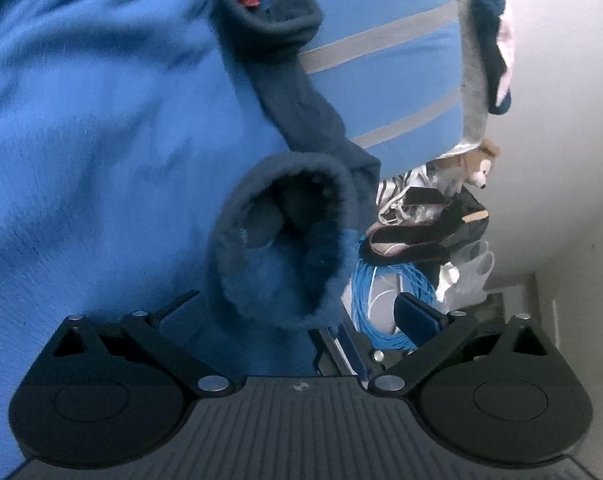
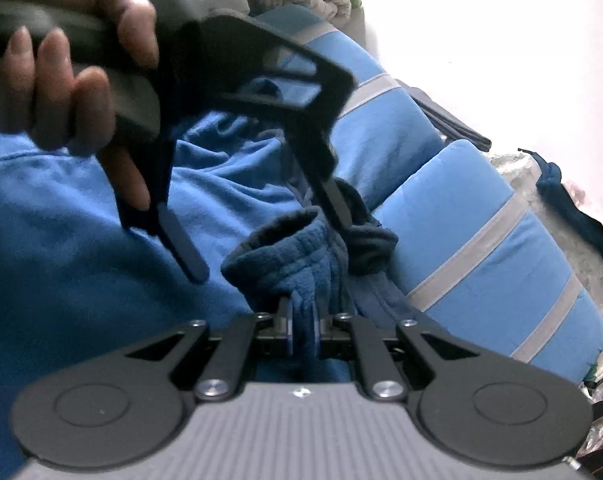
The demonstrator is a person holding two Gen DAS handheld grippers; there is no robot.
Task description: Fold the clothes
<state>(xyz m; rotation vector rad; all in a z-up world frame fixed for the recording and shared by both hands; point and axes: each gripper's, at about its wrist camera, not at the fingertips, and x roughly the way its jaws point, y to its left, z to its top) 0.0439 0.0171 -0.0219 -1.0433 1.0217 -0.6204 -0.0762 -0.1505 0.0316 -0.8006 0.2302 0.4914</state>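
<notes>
Your right gripper (image 2: 301,330) pinches the navy fleece cuff (image 2: 289,256); your left gripper (image 2: 261,240) gapes wide around it, striped cushions (image 2: 481,232) alongside.

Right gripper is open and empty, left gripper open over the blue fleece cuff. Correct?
Not quite. The right gripper is shut on the dark blue fleece cuff, as the right wrist view shows: fabric is pinched between its fingers. The left gripper is open over that cuff, as you said.
</notes>
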